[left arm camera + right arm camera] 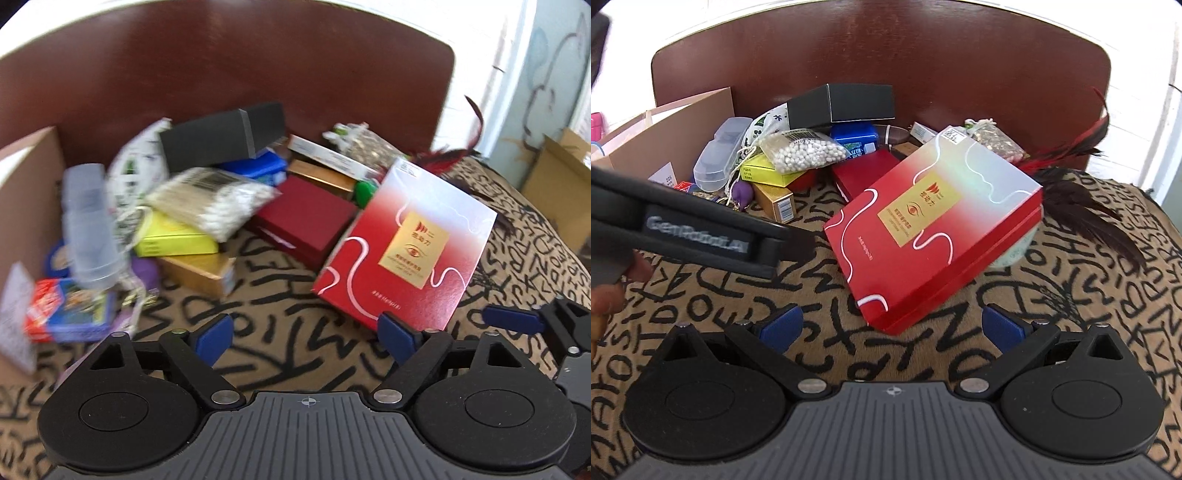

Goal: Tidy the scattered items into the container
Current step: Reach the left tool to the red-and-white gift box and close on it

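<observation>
Both my grippers, left (306, 334) and right (892, 325), are spread and empty. The red box (931, 236) lies tilted (propped on something pale); a careless corner pinch could tip it into the pile (798, 155).

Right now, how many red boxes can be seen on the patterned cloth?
2. The big red gift box with the gold label lies tilted in front, nearest the grippers. The dark red box lies flat behind it, partly covered. More may be hidden in the pile.

Letter-print brown cloth (1089, 332) underneath; dark wooden headboard (886, 55) behind (white wall (480, 55) beyond).
</observation>
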The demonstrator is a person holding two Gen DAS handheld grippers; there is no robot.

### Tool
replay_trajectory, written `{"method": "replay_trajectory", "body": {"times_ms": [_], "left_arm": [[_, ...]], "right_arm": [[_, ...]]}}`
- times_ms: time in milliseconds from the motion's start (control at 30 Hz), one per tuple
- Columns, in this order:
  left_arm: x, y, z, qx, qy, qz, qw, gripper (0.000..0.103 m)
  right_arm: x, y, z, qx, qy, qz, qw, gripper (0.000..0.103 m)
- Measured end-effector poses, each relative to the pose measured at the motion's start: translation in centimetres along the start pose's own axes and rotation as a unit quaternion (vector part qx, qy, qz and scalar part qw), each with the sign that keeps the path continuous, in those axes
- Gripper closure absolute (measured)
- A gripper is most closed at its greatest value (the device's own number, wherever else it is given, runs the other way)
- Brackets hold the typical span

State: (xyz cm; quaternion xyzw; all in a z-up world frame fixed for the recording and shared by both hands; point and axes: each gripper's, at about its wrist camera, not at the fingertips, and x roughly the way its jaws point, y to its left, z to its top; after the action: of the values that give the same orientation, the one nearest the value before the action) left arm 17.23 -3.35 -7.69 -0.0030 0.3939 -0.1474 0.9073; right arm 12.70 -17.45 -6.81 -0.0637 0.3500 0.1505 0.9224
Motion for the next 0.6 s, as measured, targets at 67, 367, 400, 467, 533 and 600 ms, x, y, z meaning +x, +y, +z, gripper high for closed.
{"method": "replay_trajectory", "body": {"times_ms": [67, 367, 400, 467, 533, 600], "left_arm": [[1.1, 0.1, 0.4, 0.009, 0.007, -0.029, 0.9995, 0.016], [4.6, 0.2, 2.5, 0.004, 0.005, -0.130, 0.9915, 0.017], [4.9, 0.4, 2.6, -0.001, 0.008, -0.141, 0.9900, 0.016], [5.5, 0.4, 2.8, -0.003, 0.009, -0.158, 0.9874, 0.015], [6.2, 0.4, 2.6, -0.002, 0.008, -0.168, 0.9857, 0.016], [6.3, 0.5, 2.3, -0.002, 0.008, -0.171, 0.9852, 0.019]], "right_arm": [[0.6, 0.1, 0.1, -0.007, -0.003, 0.000, 1.000, 0.000], [2.7, 0.3, 0.5, -0.032, -0.031, -0.019, 0.999, 0.000], [2.9, 0.2, 0.4, -0.032, -0.034, -0.025, 0.999, 0.000], [3.3, 0.1, 0.3, -0.033, -0.036, -0.035, 0.998, 0.003], [3.6, -0.1, 0.2, -0.028, -0.030, -0.043, 0.998, 0.011], [3.9, -0.5, 0.2, -0.009, -0.016, -0.029, 0.999, 0.022]]}}
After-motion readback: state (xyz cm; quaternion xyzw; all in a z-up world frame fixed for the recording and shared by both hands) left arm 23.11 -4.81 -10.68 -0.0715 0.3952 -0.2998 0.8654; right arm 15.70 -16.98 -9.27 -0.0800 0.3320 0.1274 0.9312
